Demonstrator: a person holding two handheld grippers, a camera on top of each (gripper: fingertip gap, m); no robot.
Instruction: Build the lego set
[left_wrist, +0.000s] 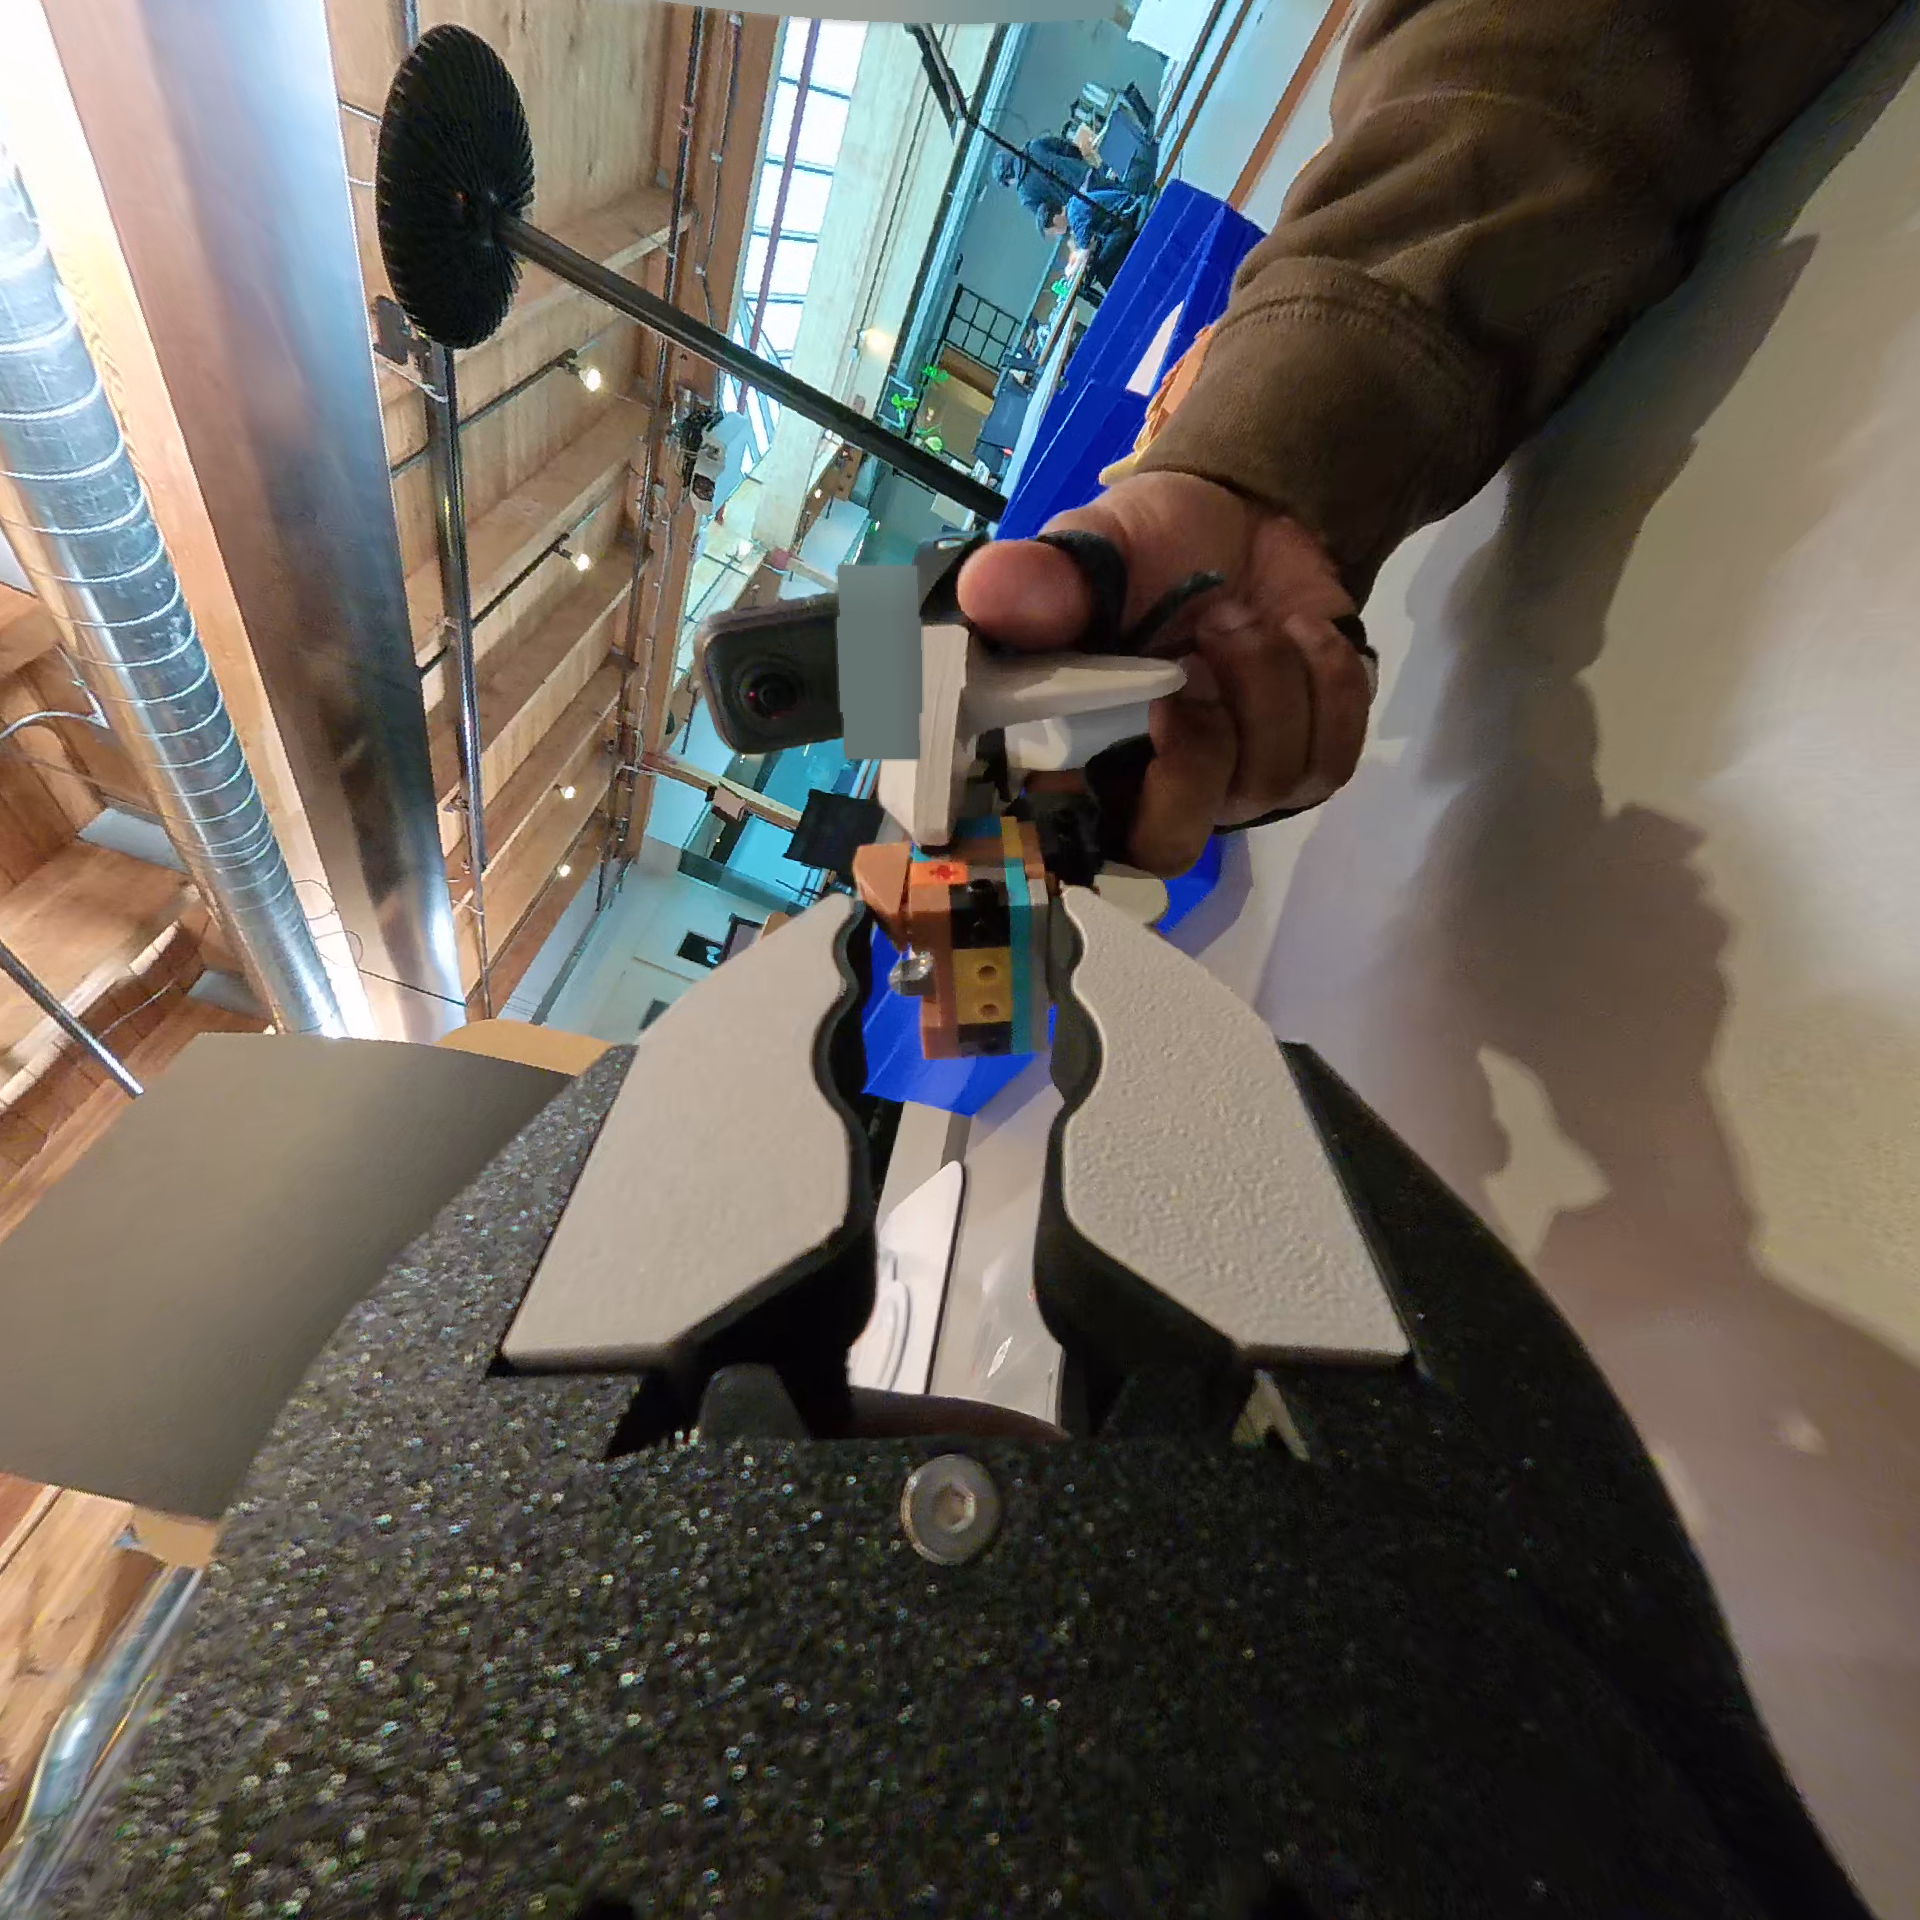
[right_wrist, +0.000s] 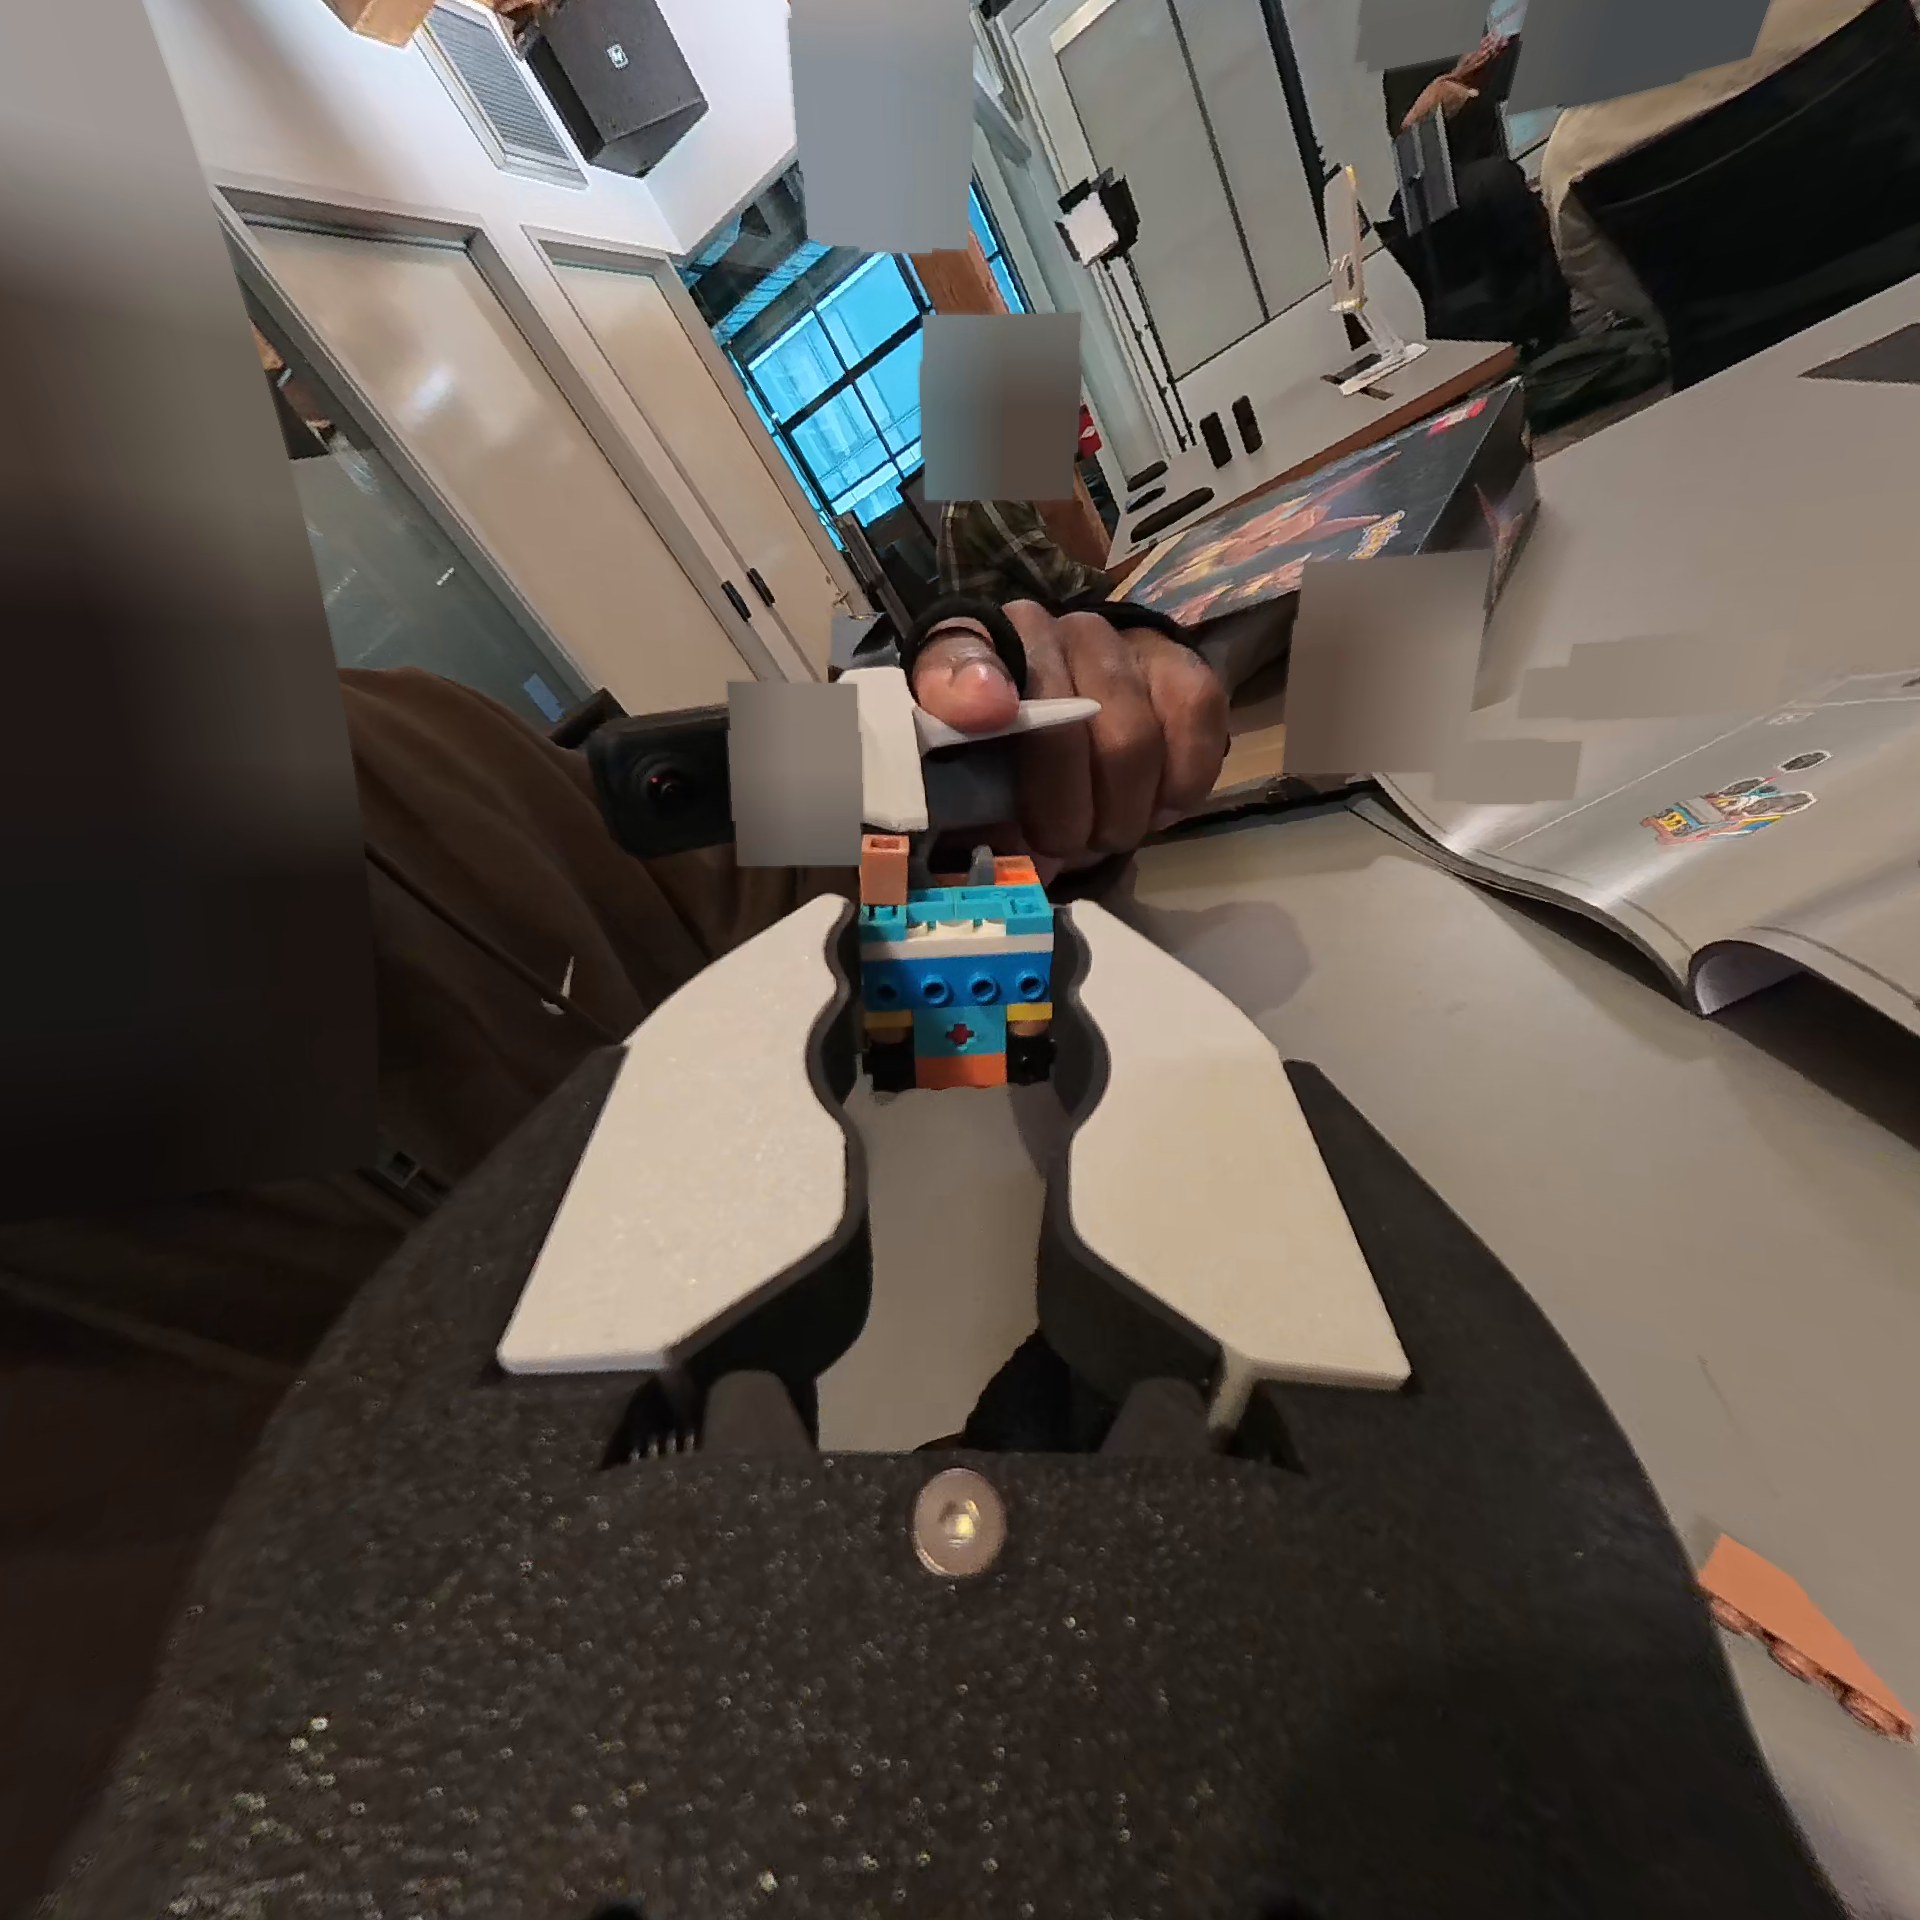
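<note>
Desk (right_wrist: 1455, 1143): grey, broad, carrying an open instruction booklet (right_wrist: 1662, 862) at the right and a dark printed box (right_wrist: 1351, 520) farther back; a loose brown plate piece (right_wrist: 1808, 1652) lies at the near right edge. Blue bins (left_wrist: 1132, 343) stand behind, seen in the left wrist view. Left claw (left_wrist: 961, 966): fingers drawn in against a small multicolour lego assembly (left_wrist: 971, 945), which is held up off the desk, side-on, teal and black layers showing with a tan brick and a brown edge. Right claw (right_wrist: 956, 977): fingers closed on the same lego assembly from the opposite end, its blue studded face, white band and orange base turned to the camera; both claws thus appear to pinch one model between them in the air. Right hand (left_wrist: 1226, 675): brown sleeve, thumb on the trigger, wrist bent downward toward the model. Left hand (right_wrist: 1070, 727): thumb atop its handle, knuckles forward. Small orange brick (right_wrist: 885, 868): sits at the model's far top corner, seemingly the part being seated. Step judged: pressing a piece home. Advice: keep one claw as a steady brace, push squarely along the stud axis, avoid twisting, and hold the grip low on solid layers so thin plates do not pop apart.
</note>
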